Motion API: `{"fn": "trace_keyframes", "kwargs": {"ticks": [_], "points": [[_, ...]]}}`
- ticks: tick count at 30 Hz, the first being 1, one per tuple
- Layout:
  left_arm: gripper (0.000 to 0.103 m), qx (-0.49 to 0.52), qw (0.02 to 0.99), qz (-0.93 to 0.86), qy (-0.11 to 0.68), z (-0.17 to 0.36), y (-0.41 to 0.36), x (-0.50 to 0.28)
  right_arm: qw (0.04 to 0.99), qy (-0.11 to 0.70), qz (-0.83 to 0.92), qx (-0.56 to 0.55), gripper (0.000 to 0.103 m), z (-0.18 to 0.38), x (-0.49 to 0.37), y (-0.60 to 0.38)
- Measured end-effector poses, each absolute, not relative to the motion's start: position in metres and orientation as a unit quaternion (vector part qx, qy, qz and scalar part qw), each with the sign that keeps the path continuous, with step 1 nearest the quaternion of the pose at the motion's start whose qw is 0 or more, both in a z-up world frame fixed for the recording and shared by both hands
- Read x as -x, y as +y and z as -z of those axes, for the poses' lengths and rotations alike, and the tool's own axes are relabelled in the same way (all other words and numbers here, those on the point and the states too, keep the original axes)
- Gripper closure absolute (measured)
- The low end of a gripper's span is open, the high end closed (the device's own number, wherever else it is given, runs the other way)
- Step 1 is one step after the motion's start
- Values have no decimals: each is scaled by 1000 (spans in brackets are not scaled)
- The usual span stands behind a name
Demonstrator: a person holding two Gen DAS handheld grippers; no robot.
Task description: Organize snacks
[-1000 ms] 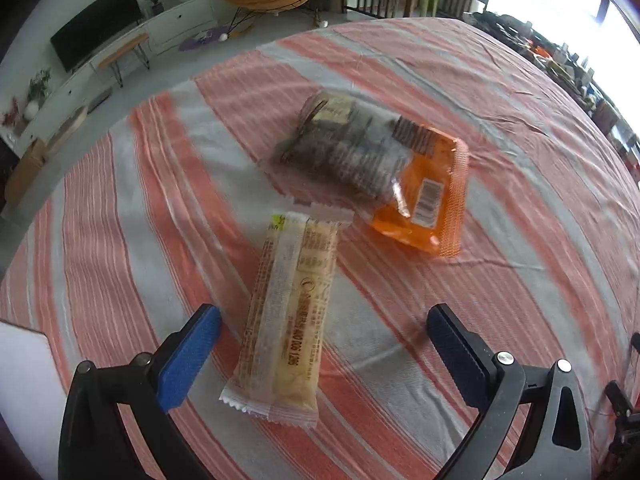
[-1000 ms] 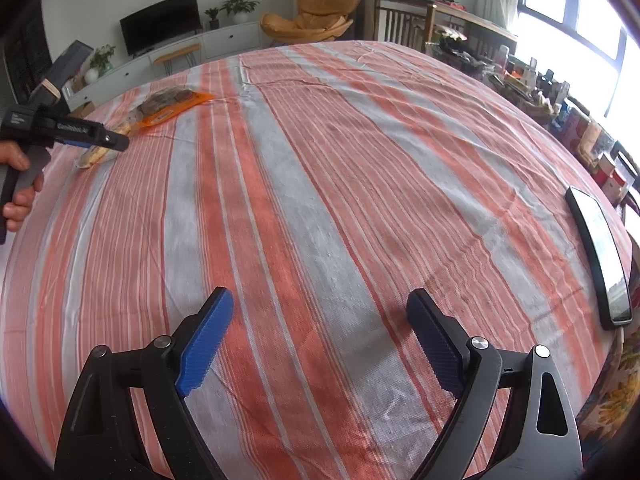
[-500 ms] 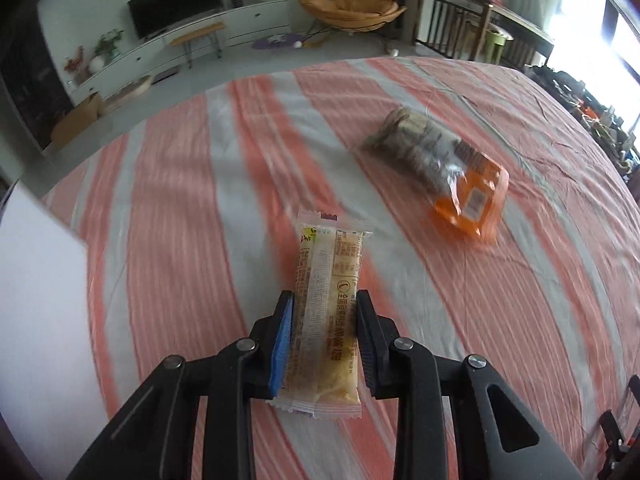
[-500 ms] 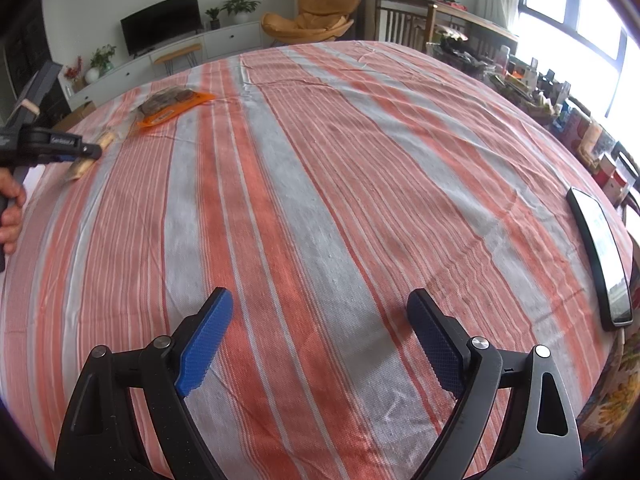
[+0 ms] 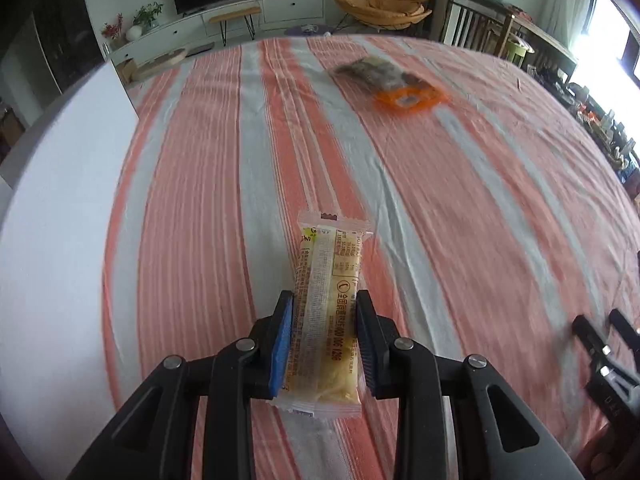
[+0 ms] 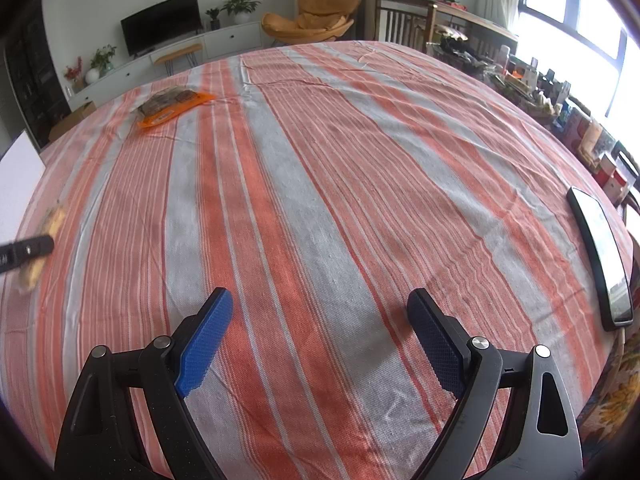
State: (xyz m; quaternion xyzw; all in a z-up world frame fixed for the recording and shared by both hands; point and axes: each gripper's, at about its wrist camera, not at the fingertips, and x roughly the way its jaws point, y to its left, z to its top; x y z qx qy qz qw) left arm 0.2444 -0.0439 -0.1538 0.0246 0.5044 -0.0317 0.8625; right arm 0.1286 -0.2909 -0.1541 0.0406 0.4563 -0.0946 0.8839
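The left gripper [image 5: 324, 340] had its fingers [image 5: 282, 340] pinching a long yellow snack bar [image 5: 326, 312] by its two long edges near the lower end, so that most of the wrapper stuck out ahead of the fingers with its crimped end farthest away. The bar looked lifted off the striped cloth [image 5: 440, 208] that covered the tabletop, though how far clear it hung could not be told. The step in hand was judged to be the carry: one snack had been picked up and was on its way to wherever the snacks were to be gathered. A white surface [image 5: 52, 208] lay close to the left of the fingers, and it seemed a likely place to set the bar down, but whether it was a box, a board or a tray could not be made out. The second snack, a clear and orange packet [image 5: 394, 84], lay flat on the cloth well ahead of the fingers and slightly to their right. The right gripper [image 6: 320, 340] hung over bare cloth with its fingers spread wide and nothing between them; a dark phone [image 6: 602, 260] lay far off to their right by the tabletop edge. The next move would probably call for a level carry and a gentle release, as the thin wrapper could slip or fold.
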Motion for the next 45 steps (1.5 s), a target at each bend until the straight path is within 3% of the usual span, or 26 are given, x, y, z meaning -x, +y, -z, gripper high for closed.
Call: {"fn": "trace_keyframes", "kwargs": {"ticks": [2,4,5,12,45], "points": [[65,-48,871,26,488,159,-48,-242,884,456,95,-40,12,154,-129,-291],[41,-50,876,12,479,164,-47,-245,884,456,95,-41,12,154,-129,-291],[22,-46,876,8,481,167,-44,-248,884,456,95,-40,12,154,-129,-291],[1,0,881,2,473,184,-20,-252,884,456,95,-41,12,154,-128,-291],[0,-4,888,12,460,173,-17,-239,879,466,87,-43,12,153,-131,-292]]}}
